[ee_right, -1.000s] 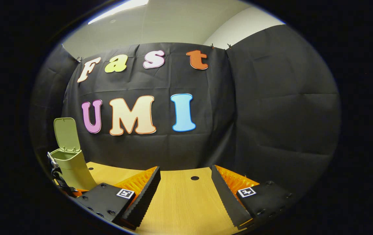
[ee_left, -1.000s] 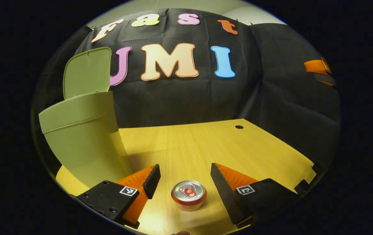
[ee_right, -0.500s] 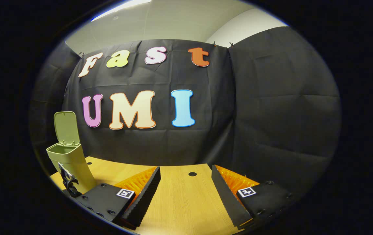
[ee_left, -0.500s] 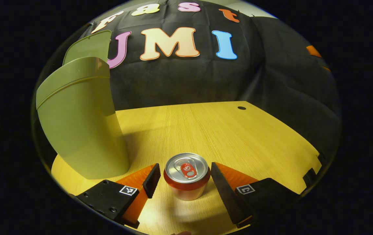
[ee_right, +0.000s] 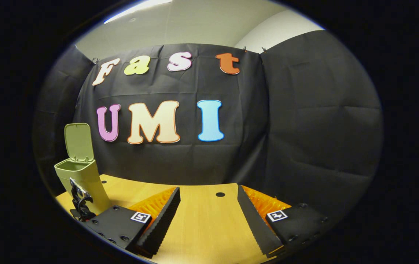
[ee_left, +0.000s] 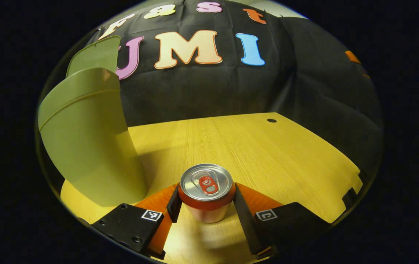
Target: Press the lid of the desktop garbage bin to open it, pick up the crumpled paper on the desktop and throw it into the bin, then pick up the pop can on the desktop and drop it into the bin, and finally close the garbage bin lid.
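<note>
A red pop can (ee_left: 206, 181) with a silver top stands upright on the wooden table (ee_left: 253, 146). My left gripper (ee_left: 206, 201) is shut on it, one finger pressing each side of the can's body. Just left of the can stands the green garbage bin (ee_left: 88, 143), its lid (ee_left: 92, 55) tipped up and back. In the right gripper view the same bin (ee_right: 81, 179) sits far left with its lid (ee_right: 78, 142) raised, and part of the left gripper's body (ee_right: 79, 201) shows in front of it. My right gripper (ee_right: 208, 205) hangs open over bare table.
A small round hole (ee_left: 271, 120) marks the table near its far edge, also seen as the hole (ee_right: 220, 194) ahead of the right gripper. Black cloth walls close the booth behind and to the right. The table's right edge has notched corners (ee_left: 348, 192).
My left gripper came down and forward around the can, then its fingers closed onto the can's sides. The right gripper stayed open and shifted only slightly.
</note>
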